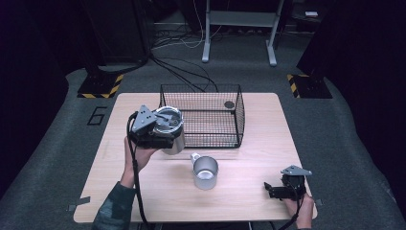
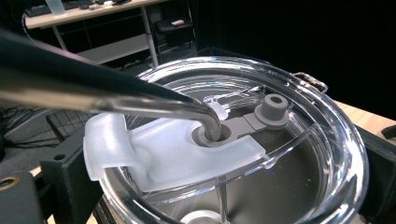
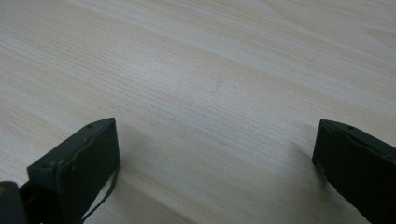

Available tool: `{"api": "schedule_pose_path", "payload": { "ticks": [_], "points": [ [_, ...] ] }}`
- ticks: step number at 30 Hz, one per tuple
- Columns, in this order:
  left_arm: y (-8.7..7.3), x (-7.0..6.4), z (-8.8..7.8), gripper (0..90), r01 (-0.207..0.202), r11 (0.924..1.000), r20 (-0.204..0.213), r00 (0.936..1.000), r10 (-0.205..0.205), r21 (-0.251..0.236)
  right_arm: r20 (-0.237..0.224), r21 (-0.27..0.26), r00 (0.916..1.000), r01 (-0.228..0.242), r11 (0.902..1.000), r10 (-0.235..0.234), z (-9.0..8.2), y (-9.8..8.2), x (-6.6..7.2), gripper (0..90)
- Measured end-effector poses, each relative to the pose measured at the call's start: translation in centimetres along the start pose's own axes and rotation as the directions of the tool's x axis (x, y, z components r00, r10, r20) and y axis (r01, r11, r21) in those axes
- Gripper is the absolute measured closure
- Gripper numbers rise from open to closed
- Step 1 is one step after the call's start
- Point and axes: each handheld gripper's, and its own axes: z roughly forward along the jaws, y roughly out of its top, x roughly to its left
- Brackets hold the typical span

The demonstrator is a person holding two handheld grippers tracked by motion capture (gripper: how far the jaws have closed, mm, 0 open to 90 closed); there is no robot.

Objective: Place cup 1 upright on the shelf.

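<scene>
While the left claw (image 1: 160, 128) holds the steel tumbler (image 1: 173, 136) raised near the table's (image 1: 143, 201) left edge, just outside the wire basket's (image 1: 201, 117) near-left corner, the high view shows a metal mug (image 1: 205, 172) standing alone toward the middle of the near half. The right claw (image 1: 277, 190) rests low at the near-right corner, in a hand (image 1: 302, 211), well apart from everything.

Left gripper view: clear lid (image 2: 261, 158) of the tumbler close up, a bent metal straw (image 2: 140, 100) passing through the grey grommet (image 2: 212, 135), a frosted slider tab (image 2: 140, 149) beside it. Black jaws sit tight against the tumbler on both flanks; clamped on it.

Right gripper view: bare wood grain, jaws spread wide, nothing between them.

Judgement: the step looks like carrying the tumbler over the basket wall to set it inside. Doing it well means lifting clear of the top wire before crossing, keeping the tumbler upright so the straw does not swing or snag the mesh, lowering until the base sits flat, then releasing. A small dark disc (image 1: 229, 104) lies at the basket's far-right; place away from it.
</scene>
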Motion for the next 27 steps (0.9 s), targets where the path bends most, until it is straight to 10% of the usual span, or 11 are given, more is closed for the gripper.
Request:
{"api": "schedule_pose_path", "payload": {
  "ticks": [27],
  "points": [
    [4.0,2.1,1.5,4.0,-0.007,0.9997,-0.006,1.0000,0.007,-0.024,0.000,0.001,1.0000,-0.003,1.0000,0.003,0.0,0.0,0.0,0.0]
  ]
}}
